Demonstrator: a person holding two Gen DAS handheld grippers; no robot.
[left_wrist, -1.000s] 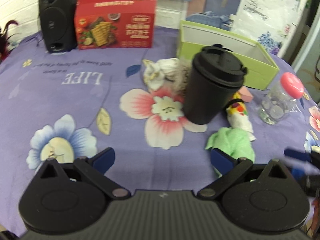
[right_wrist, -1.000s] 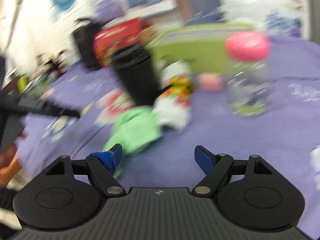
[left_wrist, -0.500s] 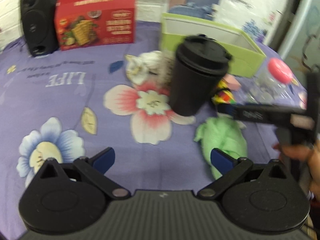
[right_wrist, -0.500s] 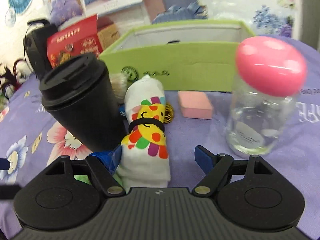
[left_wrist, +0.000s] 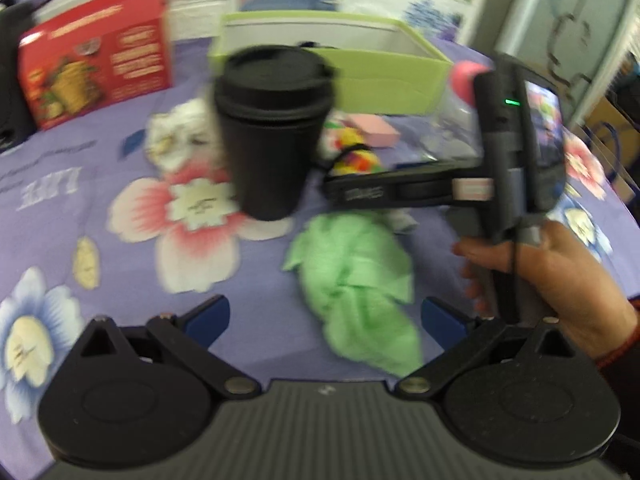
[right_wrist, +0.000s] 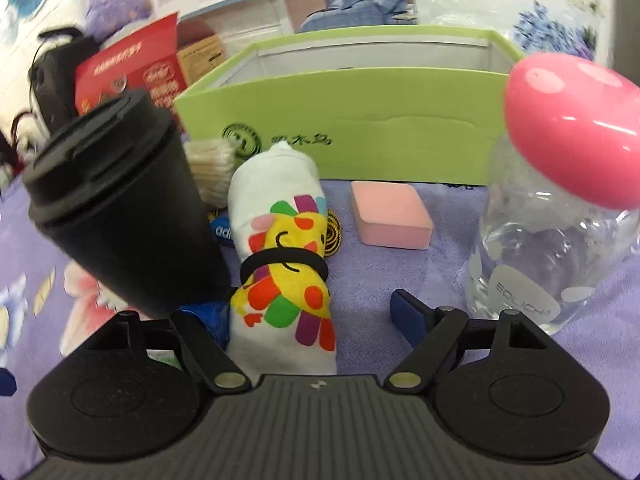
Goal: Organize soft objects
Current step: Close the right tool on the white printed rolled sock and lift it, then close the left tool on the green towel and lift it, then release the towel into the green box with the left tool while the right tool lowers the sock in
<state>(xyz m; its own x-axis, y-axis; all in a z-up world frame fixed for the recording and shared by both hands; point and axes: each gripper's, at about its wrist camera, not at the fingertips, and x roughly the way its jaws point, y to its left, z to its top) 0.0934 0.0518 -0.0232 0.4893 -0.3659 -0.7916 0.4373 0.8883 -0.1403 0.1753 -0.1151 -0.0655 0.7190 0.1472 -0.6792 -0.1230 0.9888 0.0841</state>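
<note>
While both hand-held grippers stay open, the right [right_wrist: 310, 314] now straddles the rolled cloth [right_wrist: 280, 256].

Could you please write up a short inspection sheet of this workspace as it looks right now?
Surface: purple floral tablecloth, crowded.
Job's things: rolled white cloth with colourful print, banded, lying in front of the green box; crumpled green cloth near the left gripper; pale cloth bundle behind the cup.
Clutter: black lidded cup, clear bottle with pink cap, pink block, red carton.
Grippers: left open, empty; right gripper open, rolled cloth between its fingers, not pinched.
Cables: nothing seen.
Surroundings: posters on the wall.
</note>
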